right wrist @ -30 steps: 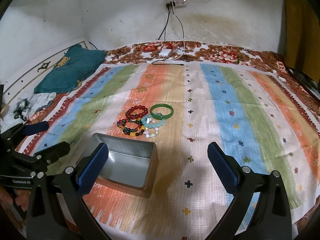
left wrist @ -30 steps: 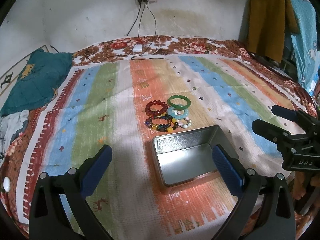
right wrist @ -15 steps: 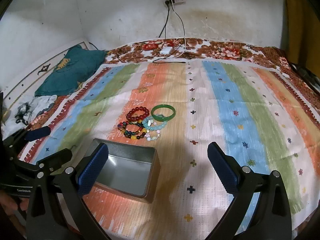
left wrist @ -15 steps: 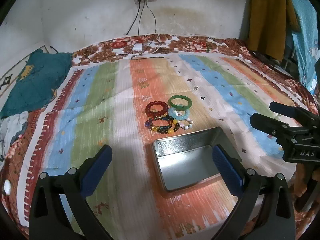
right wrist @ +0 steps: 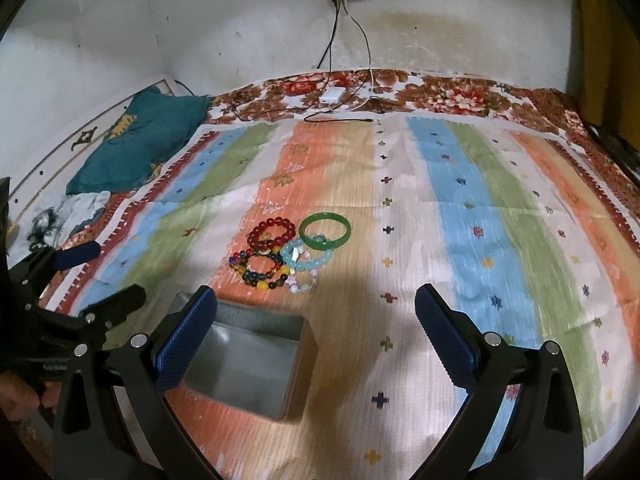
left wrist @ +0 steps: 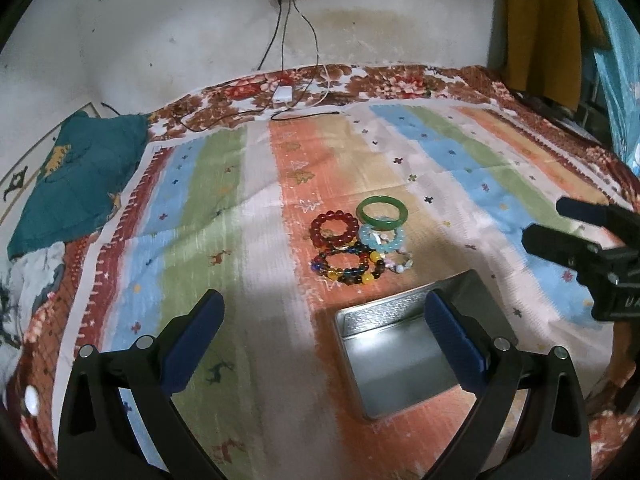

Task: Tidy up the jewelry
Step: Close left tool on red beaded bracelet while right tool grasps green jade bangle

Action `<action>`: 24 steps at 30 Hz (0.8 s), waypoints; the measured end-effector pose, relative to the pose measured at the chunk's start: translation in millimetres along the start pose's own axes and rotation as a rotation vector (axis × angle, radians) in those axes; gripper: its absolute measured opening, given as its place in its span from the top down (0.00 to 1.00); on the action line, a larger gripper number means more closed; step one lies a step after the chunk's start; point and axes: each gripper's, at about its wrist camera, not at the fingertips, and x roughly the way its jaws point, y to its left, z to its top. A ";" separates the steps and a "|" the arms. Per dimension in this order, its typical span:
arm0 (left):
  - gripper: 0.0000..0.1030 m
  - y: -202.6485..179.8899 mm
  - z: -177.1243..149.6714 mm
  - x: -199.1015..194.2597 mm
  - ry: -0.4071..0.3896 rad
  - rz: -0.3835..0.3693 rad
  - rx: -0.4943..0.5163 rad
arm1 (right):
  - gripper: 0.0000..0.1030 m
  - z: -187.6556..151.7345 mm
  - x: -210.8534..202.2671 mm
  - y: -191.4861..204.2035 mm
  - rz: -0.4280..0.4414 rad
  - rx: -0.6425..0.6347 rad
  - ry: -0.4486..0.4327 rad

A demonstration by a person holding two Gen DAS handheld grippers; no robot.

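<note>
Both tools hang above the striped cloth [right wrist: 472, 216] on the bed, each spread wide and holding nothing: the left tool [left wrist: 324, 338] and the right tool [right wrist: 316, 326]. The open metal tin [left wrist: 400, 352] lies near them. Just beyond it sit the bracelets in a touching cluster: green bangle [left wrist: 382, 211], red beads [left wrist: 334, 229], pale blue beads [left wrist: 381, 239], multicolored beads [left wrist: 348, 267], and what seems a small whitish strand [left wrist: 401, 263].

A tin box [left wrist: 400, 356] is set on the striped cloth [left wrist: 224, 248], which is spread over a bed [left wrist: 400, 80]. 5 bracelets [left wrist: 360, 246] are clustered just behind the box, touching and overlapping one another. A pillow [left wrist: 76, 176] is placed at the far left. A charger [left wrist: 283, 94] is laid behind the cloth, by the wall [left wrist: 160, 32].
</note>
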 end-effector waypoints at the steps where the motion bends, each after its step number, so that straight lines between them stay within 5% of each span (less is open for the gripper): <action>1: 0.05 0.8 2.4 2.7 0.001 0.003 0.002 | 0.02 2.3 2.7 0.6 0.000 -0.002 0.002; 24: 0.05 19.8 41.5 74.9 0.080 -0.025 -0.083 | 0.02 41.3 68.6 -16.3 -0.067 0.001 0.055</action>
